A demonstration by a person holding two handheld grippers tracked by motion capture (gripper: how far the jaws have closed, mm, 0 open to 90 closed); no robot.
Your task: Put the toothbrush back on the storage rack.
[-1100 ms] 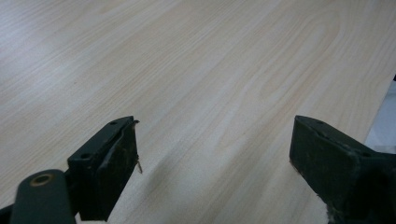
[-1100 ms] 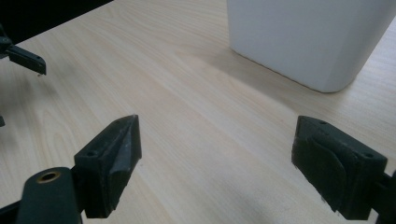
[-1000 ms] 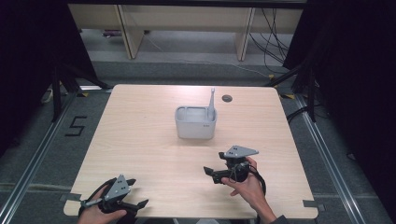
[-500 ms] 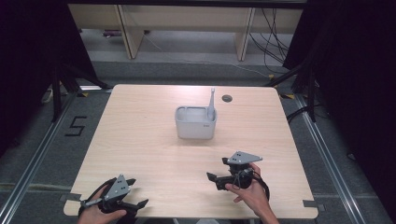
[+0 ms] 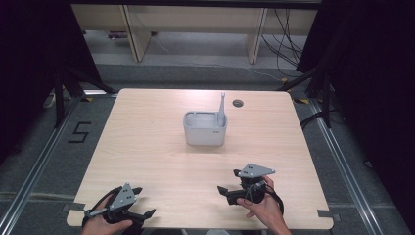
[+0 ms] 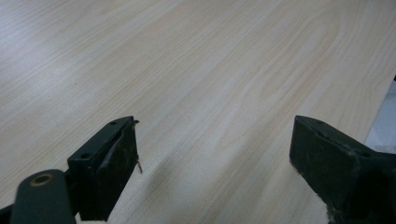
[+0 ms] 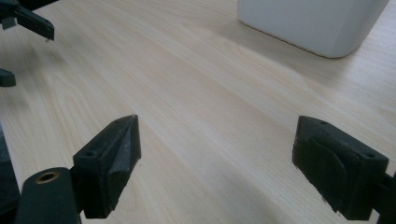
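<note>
White holder (image 5: pixel 205 132) with upright brush (image 5: pixel 221 108) in high view; both claws gaping, empty.

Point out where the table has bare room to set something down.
Bare wood lies left of the white container, out to the table edge, and across the strip between it and both grippers. The near edge is crowded: the left gripper and right gripper, jaws open, sit there.
</note>
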